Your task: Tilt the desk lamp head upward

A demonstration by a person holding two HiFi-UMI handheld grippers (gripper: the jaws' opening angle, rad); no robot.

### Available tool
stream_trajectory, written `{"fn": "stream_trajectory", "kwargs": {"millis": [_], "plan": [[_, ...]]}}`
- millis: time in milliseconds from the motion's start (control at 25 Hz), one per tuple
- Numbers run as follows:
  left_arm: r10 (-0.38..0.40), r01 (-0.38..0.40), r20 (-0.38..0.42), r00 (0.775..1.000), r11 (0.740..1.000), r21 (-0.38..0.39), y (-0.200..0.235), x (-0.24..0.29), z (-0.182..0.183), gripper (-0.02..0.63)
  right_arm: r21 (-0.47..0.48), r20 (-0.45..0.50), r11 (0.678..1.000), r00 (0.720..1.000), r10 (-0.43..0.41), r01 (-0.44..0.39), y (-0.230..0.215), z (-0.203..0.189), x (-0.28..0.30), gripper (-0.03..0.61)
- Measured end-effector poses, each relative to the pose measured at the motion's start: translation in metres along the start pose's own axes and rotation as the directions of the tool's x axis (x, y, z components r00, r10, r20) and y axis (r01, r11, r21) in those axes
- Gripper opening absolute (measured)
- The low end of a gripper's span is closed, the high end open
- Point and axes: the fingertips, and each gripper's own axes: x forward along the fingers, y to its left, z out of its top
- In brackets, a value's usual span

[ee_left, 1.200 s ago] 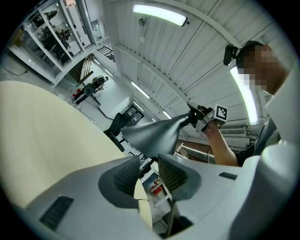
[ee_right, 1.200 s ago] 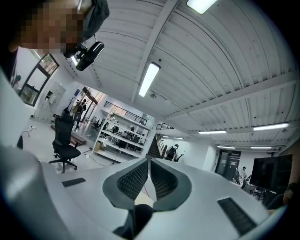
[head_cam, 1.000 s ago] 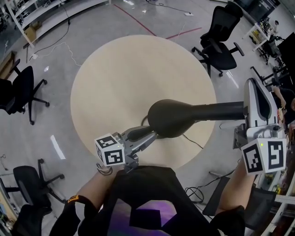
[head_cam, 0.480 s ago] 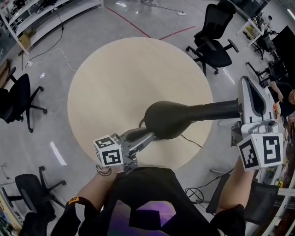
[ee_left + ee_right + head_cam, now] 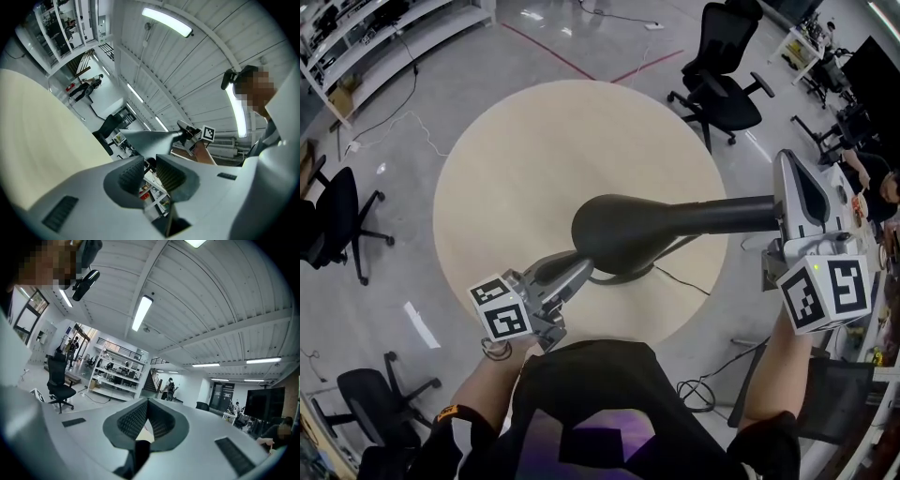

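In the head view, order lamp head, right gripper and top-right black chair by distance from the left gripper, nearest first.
Left gripper, jaws closing, nothing between them:
1. Lamp head, just ahead.
2. Right gripper, far right.
3. Black chair, floor, top right.

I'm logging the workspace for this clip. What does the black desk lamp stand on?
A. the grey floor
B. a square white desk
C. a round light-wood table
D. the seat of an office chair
C: in the head view the desk lamp rises from a round light-wood table, while the grey floor and office chairs lie around it.
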Motion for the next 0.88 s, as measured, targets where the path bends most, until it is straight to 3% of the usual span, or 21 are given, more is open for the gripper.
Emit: {"fn": "stream_trajectory", "kwargs": {"millis": [440,880], "plan": [[0.023,-0.031,0.07,0.997,0.993,0.116,-0.016,-0.009,0.048,0.123,0.078,-0.014,0.996,0.999,-0.033,0.034,-0.014,-0.023,-0.011,0.009],[-0.016,-0.03,0.158,0.987,0.957,0.289,-0.06,-0.011,0.114,0.109,0.161,-0.07,0.983,0.994,-0.082,0.092,-0.019,-0.056,-0.021,0.009]]}}
